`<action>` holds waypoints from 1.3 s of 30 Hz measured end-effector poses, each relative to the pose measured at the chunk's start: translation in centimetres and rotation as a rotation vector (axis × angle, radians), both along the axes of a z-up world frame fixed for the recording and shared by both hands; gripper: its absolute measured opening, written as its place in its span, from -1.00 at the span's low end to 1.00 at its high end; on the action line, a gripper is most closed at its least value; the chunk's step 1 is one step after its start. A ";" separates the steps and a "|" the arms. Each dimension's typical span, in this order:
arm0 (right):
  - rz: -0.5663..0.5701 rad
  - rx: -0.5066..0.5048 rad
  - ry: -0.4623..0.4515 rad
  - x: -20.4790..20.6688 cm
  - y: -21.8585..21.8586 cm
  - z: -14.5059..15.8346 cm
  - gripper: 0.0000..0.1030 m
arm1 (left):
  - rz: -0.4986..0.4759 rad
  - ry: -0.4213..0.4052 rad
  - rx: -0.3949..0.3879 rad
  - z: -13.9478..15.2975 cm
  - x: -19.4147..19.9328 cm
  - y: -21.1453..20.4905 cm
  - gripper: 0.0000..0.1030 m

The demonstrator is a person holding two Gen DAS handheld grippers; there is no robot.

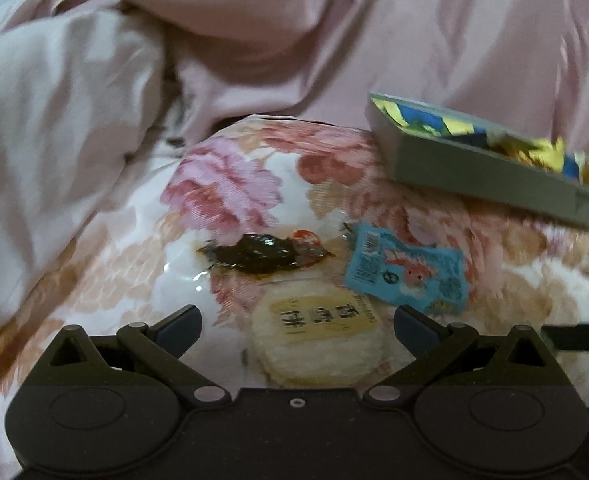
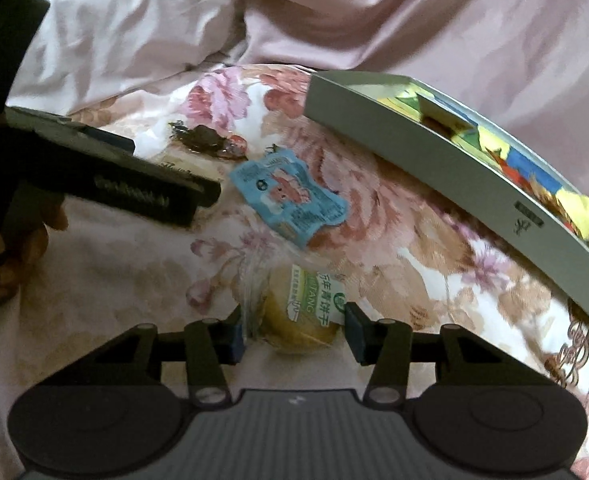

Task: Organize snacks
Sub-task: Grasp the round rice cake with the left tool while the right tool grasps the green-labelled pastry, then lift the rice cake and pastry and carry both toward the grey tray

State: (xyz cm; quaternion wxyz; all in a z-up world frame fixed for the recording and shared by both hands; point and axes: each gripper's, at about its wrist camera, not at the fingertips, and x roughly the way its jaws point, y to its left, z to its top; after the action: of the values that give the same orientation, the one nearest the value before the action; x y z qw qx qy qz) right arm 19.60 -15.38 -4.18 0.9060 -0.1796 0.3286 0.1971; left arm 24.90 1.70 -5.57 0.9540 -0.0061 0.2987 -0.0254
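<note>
My left gripper (image 1: pixel 298 328) is open over the floral bedding, its fingers on either side of a round pale cracker pack with a tan label (image 1: pixel 318 340), not touching it. Just beyond lie a dark snack in clear wrap (image 1: pixel 262 254) and a blue packet (image 1: pixel 406 272). In the right wrist view, my right gripper (image 2: pixel 294 334) is shut on a biscuit pack with a green label (image 2: pixel 306 312), its pads against both sides. The blue packet (image 2: pixel 290 200) and dark snack (image 2: pixel 206 140) lie ahead of it. The left gripper (image 2: pixel 174 170) reaches in from the left and hides the cracker pack.
A grey box (image 2: pixel 414 152) with several colourful snack packs inside lies tilted at the right, also in the left wrist view as the grey box (image 1: pixel 474 176). A rumpled pink duvet (image 1: pixel 254 40) is heaped behind. A hand (image 2: pixel 34 240) holds the left gripper.
</note>
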 end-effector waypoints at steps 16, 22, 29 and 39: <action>-0.047 0.088 -0.044 1.0 -0.2 -0.6 0.06 | -0.022 0.017 0.045 -1.0 0.3 -1.0 0.57; -0.045 0.091 -0.050 1.1 -0.1 -0.7 0.12 | -0.021 0.026 0.045 -1.0 0.5 -1.0 0.65; -0.050 0.093 -0.064 1.1 0.0 -0.9 0.24 | -0.028 0.023 0.041 -1.1 0.4 -1.0 0.58; -0.057 0.141 -0.053 1.3 0.0 -1.2 0.09 | -0.038 0.020 0.045 -0.9 0.1 -1.2 0.42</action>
State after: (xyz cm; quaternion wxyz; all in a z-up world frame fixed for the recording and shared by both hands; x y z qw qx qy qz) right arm 20.94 -15.39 -5.35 0.9301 -0.1110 0.2946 0.1892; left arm 24.97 0.54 -6.51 0.9502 0.0207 0.3086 -0.0369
